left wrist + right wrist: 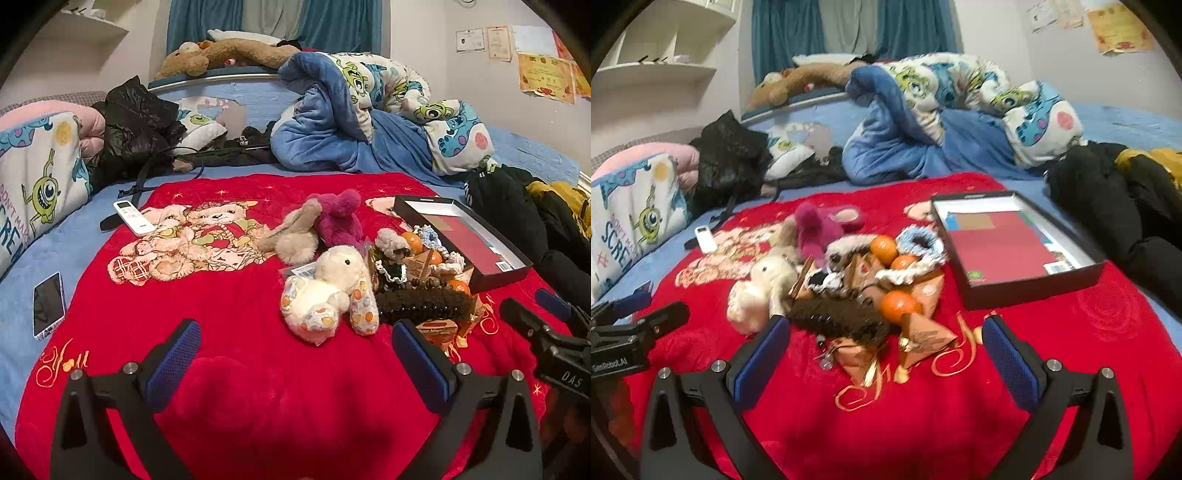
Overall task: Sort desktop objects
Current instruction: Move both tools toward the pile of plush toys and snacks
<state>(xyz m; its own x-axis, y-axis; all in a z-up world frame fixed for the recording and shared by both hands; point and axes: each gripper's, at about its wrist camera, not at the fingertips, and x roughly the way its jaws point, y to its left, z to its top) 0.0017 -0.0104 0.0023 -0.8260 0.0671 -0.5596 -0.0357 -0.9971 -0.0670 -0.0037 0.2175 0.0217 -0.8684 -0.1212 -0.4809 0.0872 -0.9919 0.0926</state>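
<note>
Here, three plush toys (325,291), three oranges (899,304), one open box (1015,251)

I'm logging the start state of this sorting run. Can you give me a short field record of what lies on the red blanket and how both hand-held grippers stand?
surface: red blanket on a bed
container: open black box, right of the pile, no loose items in it
pile: white plush rabbit, magenta plush, beige plush, oranges, dark hair claw, knitted scrunchies
apart from pile: white remote, phone
left hand-held gripper: open, empty
right hand-held gripper: open, empty
</note>
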